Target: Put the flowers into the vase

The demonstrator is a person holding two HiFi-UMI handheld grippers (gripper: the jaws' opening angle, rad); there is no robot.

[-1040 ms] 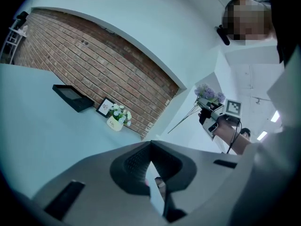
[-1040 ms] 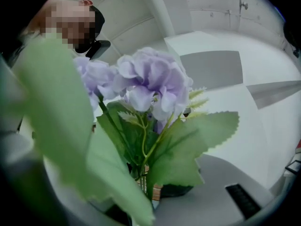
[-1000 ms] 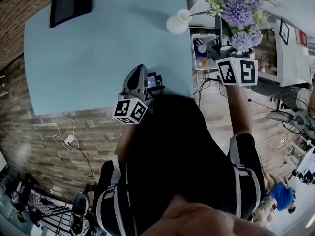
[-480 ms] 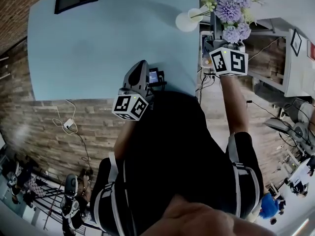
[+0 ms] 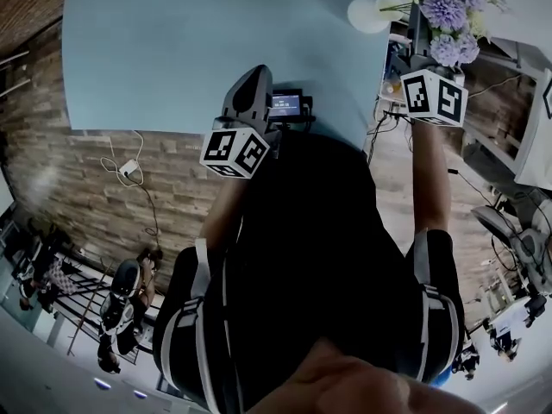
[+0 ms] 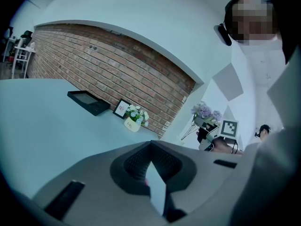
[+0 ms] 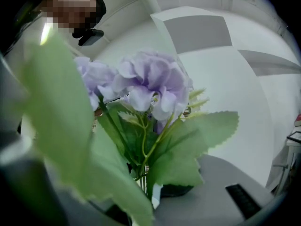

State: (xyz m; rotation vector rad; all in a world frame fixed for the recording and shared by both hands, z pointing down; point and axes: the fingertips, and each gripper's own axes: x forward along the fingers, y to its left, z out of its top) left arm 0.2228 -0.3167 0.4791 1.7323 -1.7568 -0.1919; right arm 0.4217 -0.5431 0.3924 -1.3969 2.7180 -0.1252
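My right gripper [image 5: 423,54] is shut on the green stems of a bunch of purple flowers [image 5: 448,7], held just past the blue table's [image 5: 172,50] right edge. In the right gripper view the stems [image 7: 141,180] run down between the jaws of the right gripper [image 7: 146,192], and the blooms [image 7: 150,84] and leaves fill the picture. A white vase [image 5: 366,13] stands on the table's far right corner, and one thin stem reaches toward its mouth. My left gripper [image 5: 256,74] hovers over the table's near edge, shut and holding nothing [image 6: 150,147].
A black device with a small screen [image 5: 287,106] sits at the table's near edge. In the left gripper view a black tray [image 6: 88,102], a picture frame [image 6: 122,108] and a small flower pot [image 6: 134,118] line the brick wall. Cluttered desks stand to the right, cables [image 5: 129,169] on the floor.
My right gripper has sunk with the flowers and come closer to the vase. The left gripper has edged slightly forward over the table's edge. The head view has shifted.
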